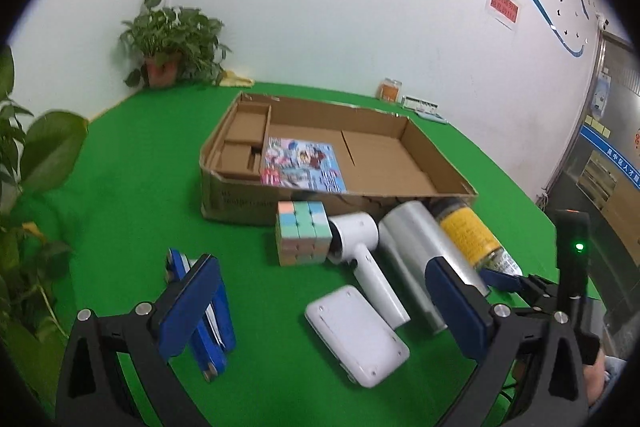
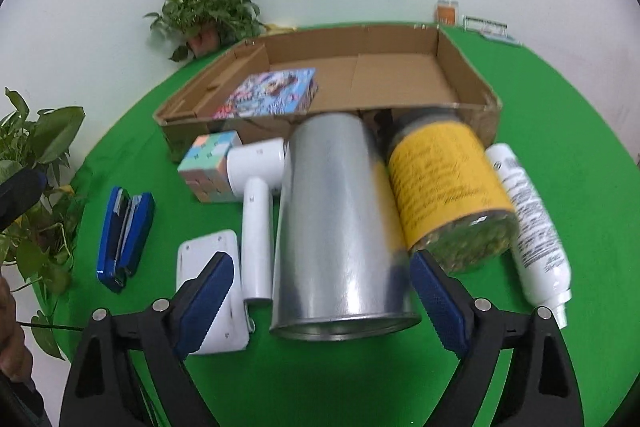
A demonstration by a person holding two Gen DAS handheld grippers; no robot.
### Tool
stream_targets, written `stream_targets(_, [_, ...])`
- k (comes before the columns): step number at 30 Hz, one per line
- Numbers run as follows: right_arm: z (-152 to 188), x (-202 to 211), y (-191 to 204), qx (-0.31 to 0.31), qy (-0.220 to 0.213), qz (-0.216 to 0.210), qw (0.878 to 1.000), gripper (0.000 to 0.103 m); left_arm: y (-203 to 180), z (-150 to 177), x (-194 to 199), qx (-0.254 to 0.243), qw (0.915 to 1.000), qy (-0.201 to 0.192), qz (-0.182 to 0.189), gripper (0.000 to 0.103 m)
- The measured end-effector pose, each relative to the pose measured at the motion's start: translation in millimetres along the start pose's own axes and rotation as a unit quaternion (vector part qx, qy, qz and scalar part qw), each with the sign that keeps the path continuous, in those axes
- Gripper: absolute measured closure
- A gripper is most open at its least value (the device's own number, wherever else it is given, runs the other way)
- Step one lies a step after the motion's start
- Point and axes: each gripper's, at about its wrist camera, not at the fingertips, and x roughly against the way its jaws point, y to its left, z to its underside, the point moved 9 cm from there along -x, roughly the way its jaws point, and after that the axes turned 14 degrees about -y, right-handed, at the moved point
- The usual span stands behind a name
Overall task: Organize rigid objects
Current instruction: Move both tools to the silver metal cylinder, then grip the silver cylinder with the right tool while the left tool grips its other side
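**Hard goods lined up before a cardboard tray**

While both grippers stand with jaws wide and nothing held, the left gripper point(image 1: 320, 301) hangs over a rounded white plastic slab point(image 1: 356, 335). Left to right on green felt point(image 2: 560, 107) lie a glossy blue stapler point(image 2: 126, 237), pastel cube point(image 2: 208, 165), white dryer point(image 2: 256, 211), smooth metal cylinder point(image 2: 340, 223) between the right gripper point(image 2: 320, 301) pads, yellow-labelled jar point(image 2: 448, 187), white bottle point(image 2: 528, 223). A corrugated cardboard box point(image 2: 472, 83) behind holds a colourful flat box point(image 2: 272, 93).
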Motion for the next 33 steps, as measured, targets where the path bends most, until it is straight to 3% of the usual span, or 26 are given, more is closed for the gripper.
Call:
stream_targets(2, [8.4,-4.1,0.2,0.003,0.009,0.008,1.000,0.023,-3.0,6.1,-0.5,0.003,0.9999,0.009,0.006,0.001])
stream_targets(7, [19.0,12.3,-0.5,0.002,0.006,0.001,1.000,0.024,-16.3,19.7,-3.6,0.015,0.9993,0.026,0.024,0.001])
stream_targets(10, [36.3,39.3,0.1,0.011,0.013,-0.002,1.000,0.024,-31.9,29.6,-7.3,0.025,0.9962,0.048,0.068,0.001])
stream_targets(14, [64.2,80.4,-1.3,0.045,0.026,0.036,0.998,0.024,-55.5,52.2,-12.1,0.068,0.9824,0.096,0.144,0.001])
stream_targets(16, [76.0,94.6,5.9,0.068,0.033,0.044,0.996,0.023,-71.5,68.0,-13.4,0.099,0.9670,0.129,0.196,0.001])
stream_targets(18, [83.2,104.5,18.6,0.077,0.041,0.018,0.996,0.021,-84.2,80.3,-12.3,0.116,0.9549,0.150,0.229,0.001])
stream_targets(19, [85.3,111.2,29.2,0.074,0.042,-0.018,0.996,0.018,-89.0,87.9,-10.9,0.122,0.9484,0.164,0.243,0.001])
stream_targets(20, [84.4,121.5,40.3,0.054,0.039,-0.071,0.995,0.017,-92.1,94.8,-9.1,0.126,0.9426,0.177,0.253,0.001])
stream_targets(22, [76.2,131.8,39.6,0.003,0.033,-0.106,0.994,0.017,-94.5,103.8,-7.1,0.130,0.9371,0.194,0.259,0.001])
stream_targets(25, [65.1,128.4,19.6,-0.068,0.036,-0.116,0.990,0.016,-94.9,108.7,-4.8,0.142,0.9315,0.205,0.264,0.001])
stream_targets(28, [75.9,106.9,9.1,-0.129,0.093,-0.129,0.979,0.016,-96.3,109.8,-5.6,0.164,0.9232,0.208,0.278,0.001])
stream_targets(33, [86.9,89.4,28.6,-0.142,0.133,-0.167,0.967,0.016,-98.2,123.0,-16.4,0.186,0.9116,0.247,0.271,0.002])
